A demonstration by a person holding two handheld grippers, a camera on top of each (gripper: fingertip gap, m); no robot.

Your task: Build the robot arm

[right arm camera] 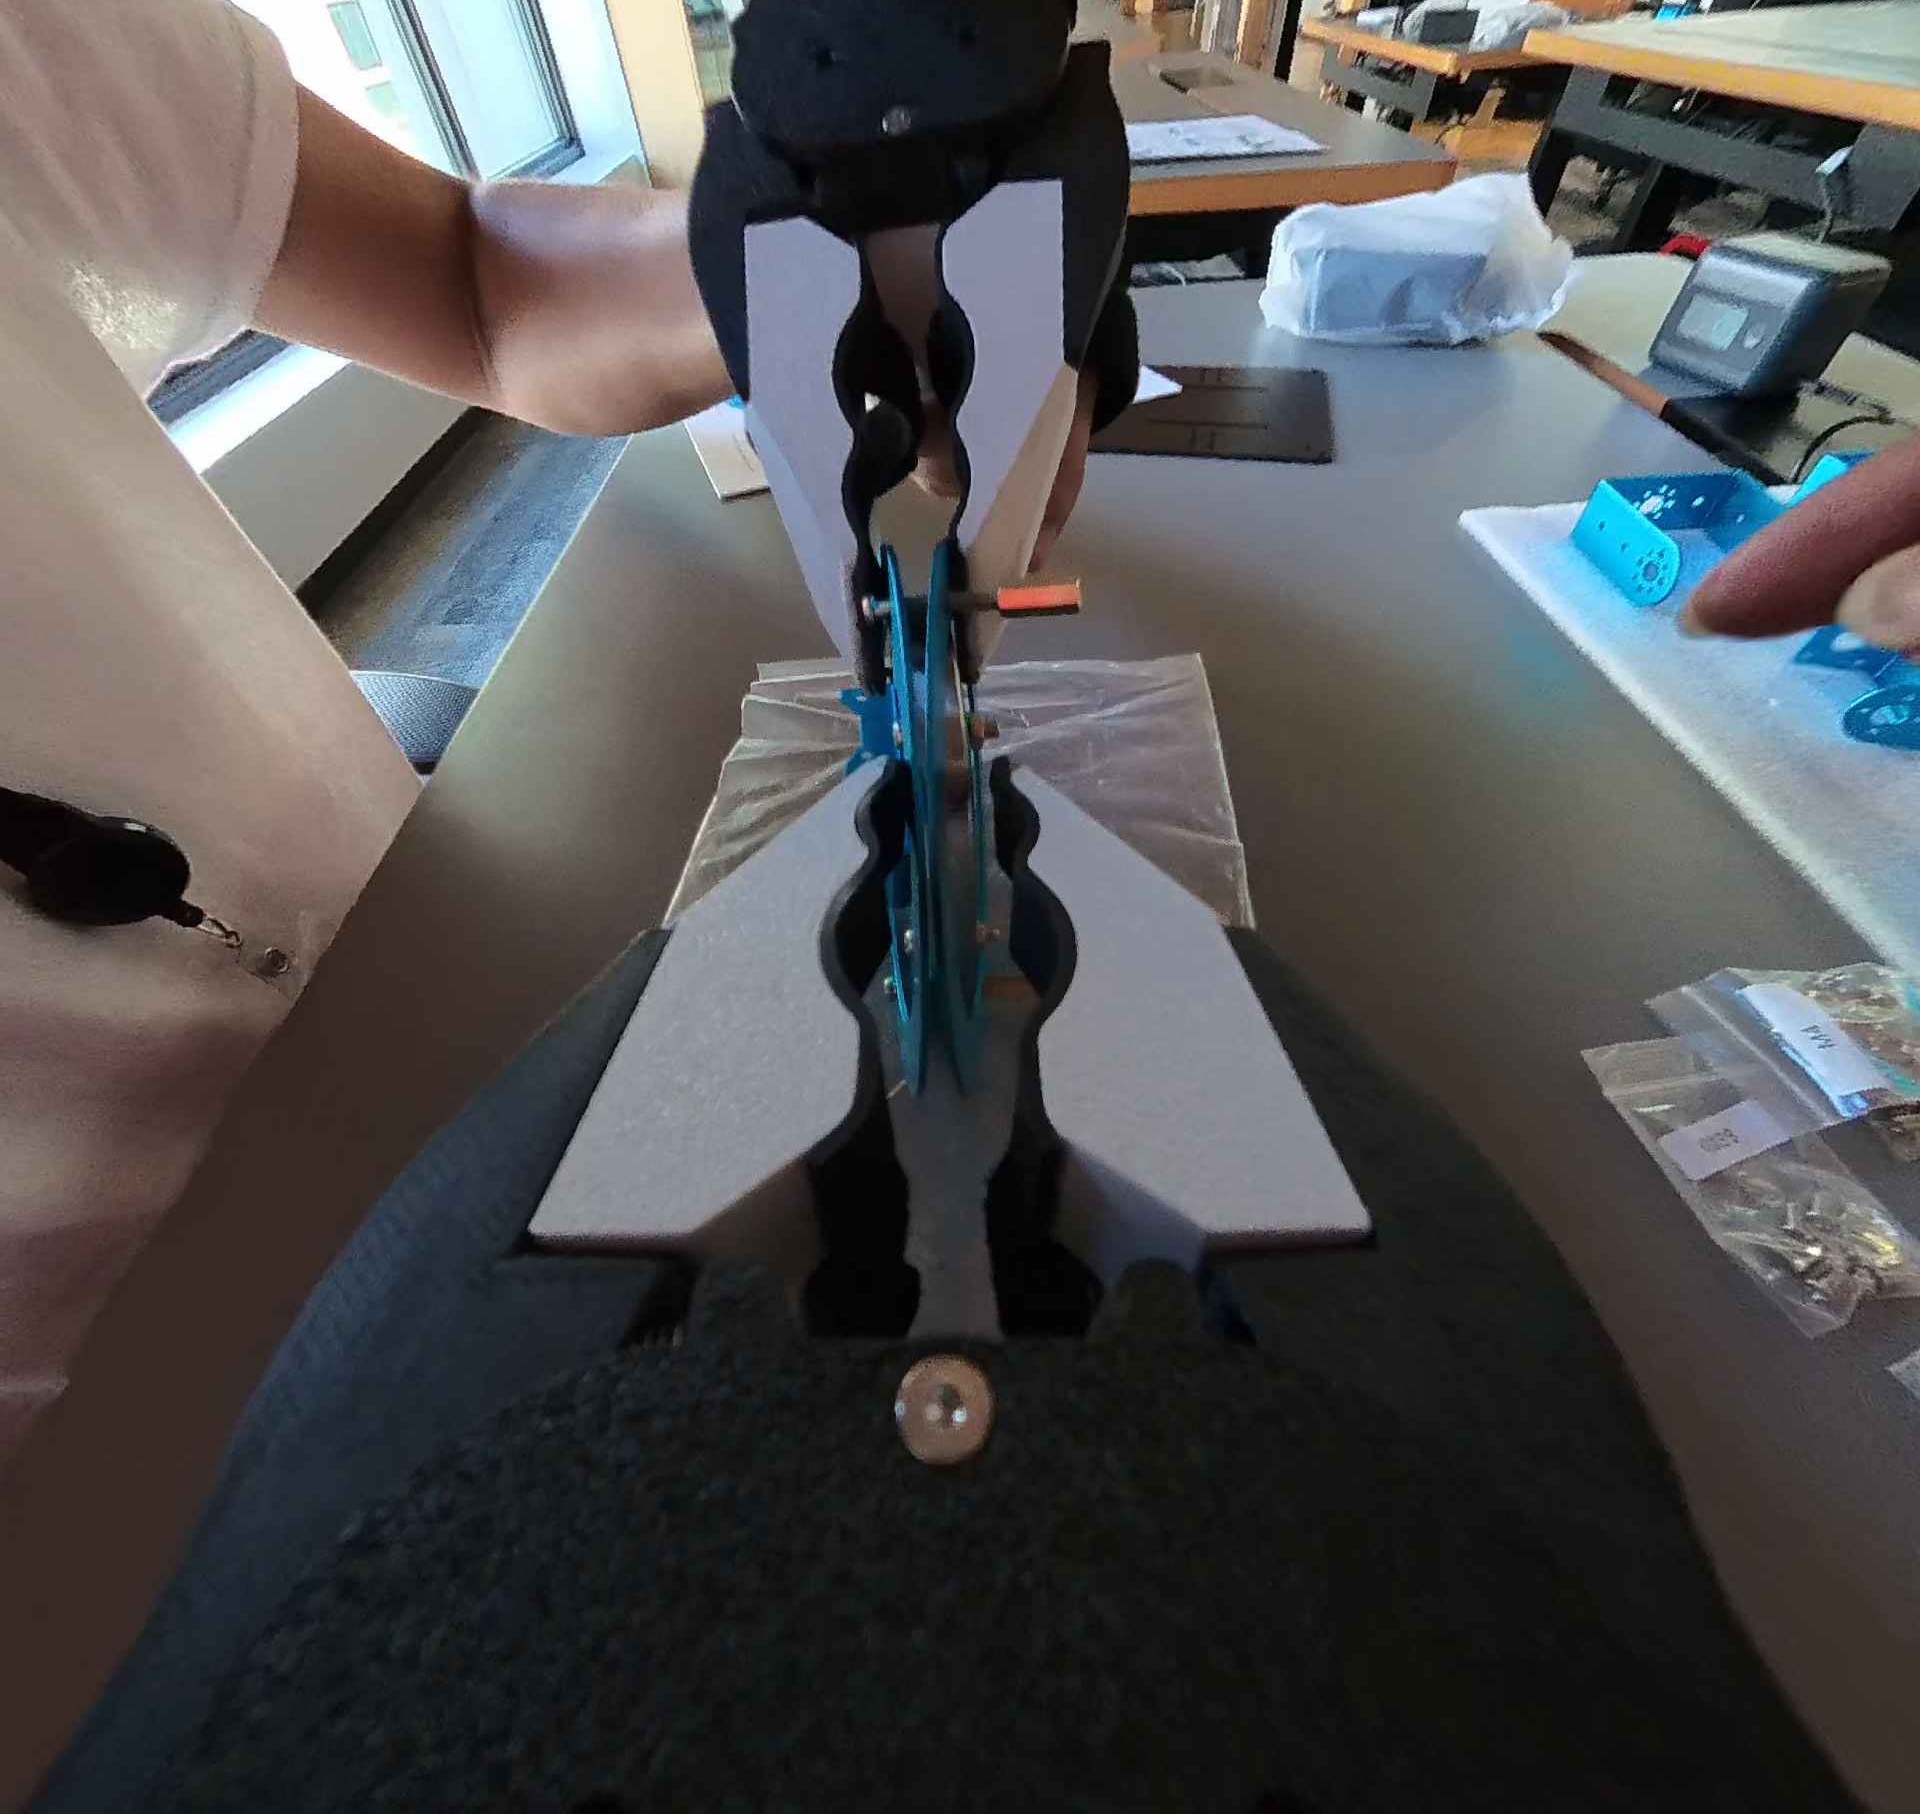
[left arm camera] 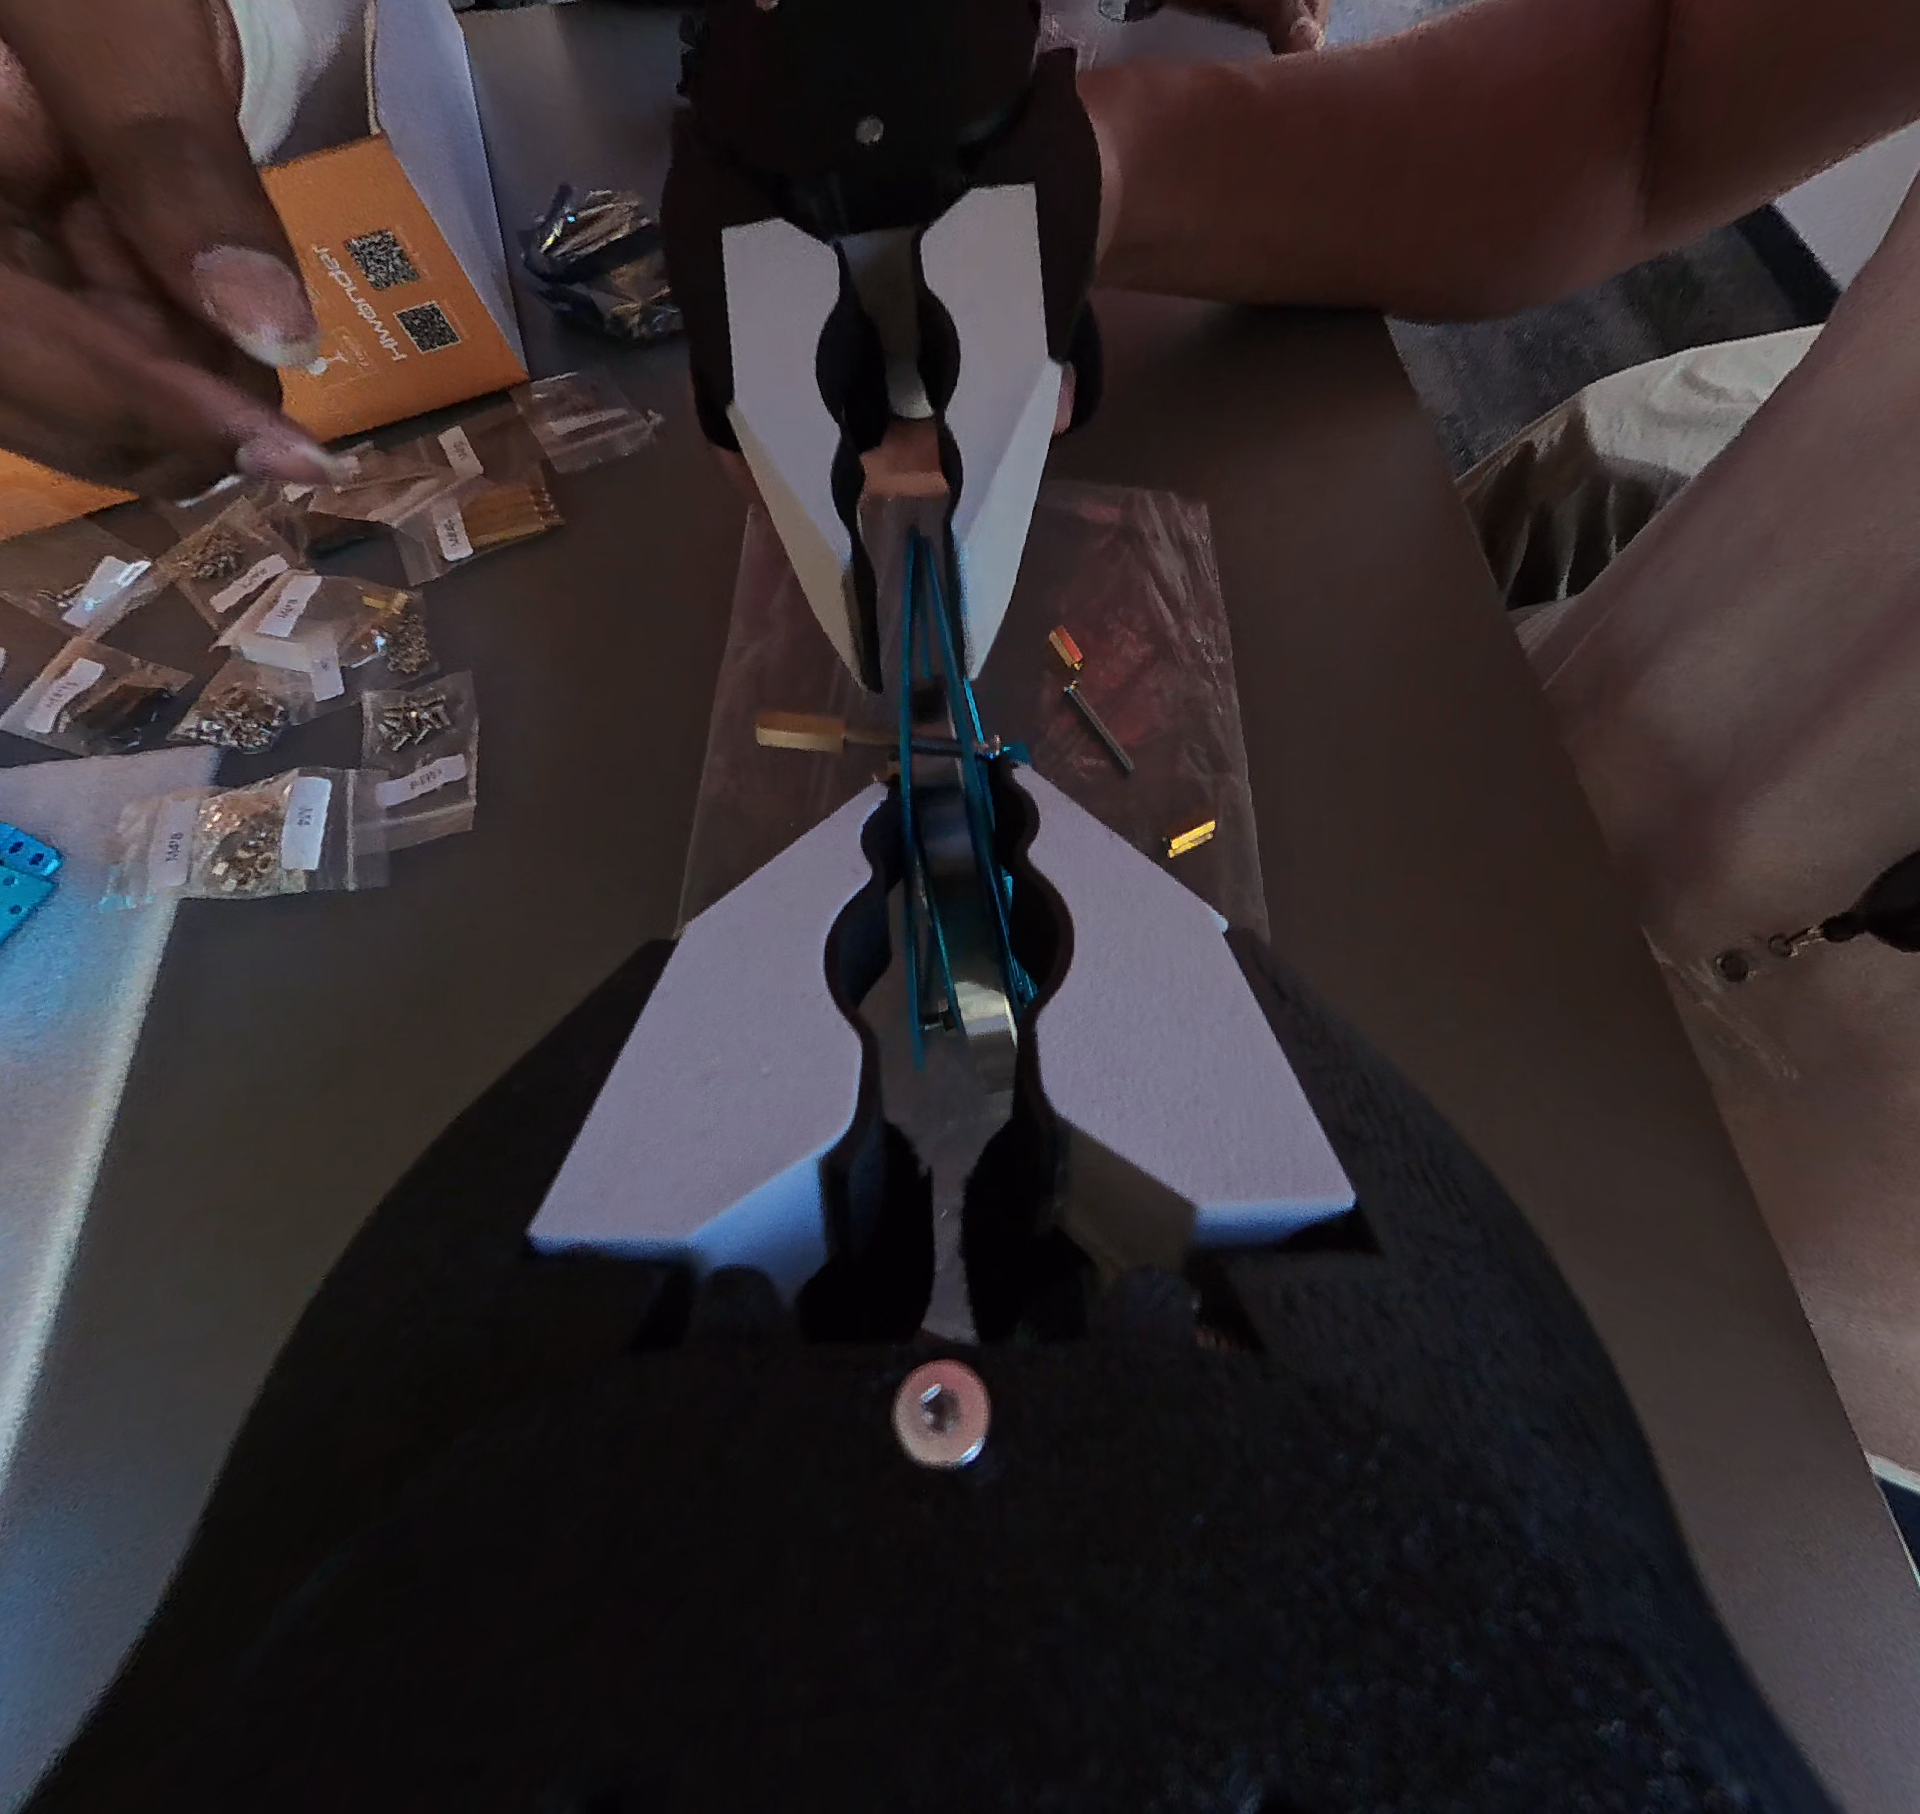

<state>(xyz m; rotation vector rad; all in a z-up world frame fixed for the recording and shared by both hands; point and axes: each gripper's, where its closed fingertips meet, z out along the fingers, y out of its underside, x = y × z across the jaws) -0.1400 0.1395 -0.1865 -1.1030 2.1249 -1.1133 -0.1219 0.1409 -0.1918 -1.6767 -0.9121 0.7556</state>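
Observation:
A blue metal assembly of two round plates (left arm camera: 914, 891) stands edge-on between both grippers, above a clear plastic bag (left arm camera: 1132, 559) on the dark table. My left gripper (left arm camera: 951, 788) is shut on its near edge. My right gripper (left arm camera: 920, 668) faces it and is shut on the far edge. In the right wrist view my right gripper (right arm camera: 943, 767) clamps the blue plates (right arm camera: 930, 933) and the left gripper (right arm camera: 914, 658) holds the opposite side. A brass standoff (right arm camera: 1039, 598) on a screw sticks out sideways from the plates; it also shows in the left wrist view (left arm camera: 795, 730).
Loose brass standoffs (left arm camera: 1190, 837) and a screw (left arm camera: 1099, 725) lie on the plastic bag. Several small hardware bags (left arm camera: 249, 704) and an orange box (left arm camera: 395, 299) lie left, under another person's hand (left arm camera: 156, 258). Blue brackets (right arm camera: 1662, 528) lie on white foam (right arm camera: 1558, 559). Both grippers' tips are close together, under 4 cm apart.

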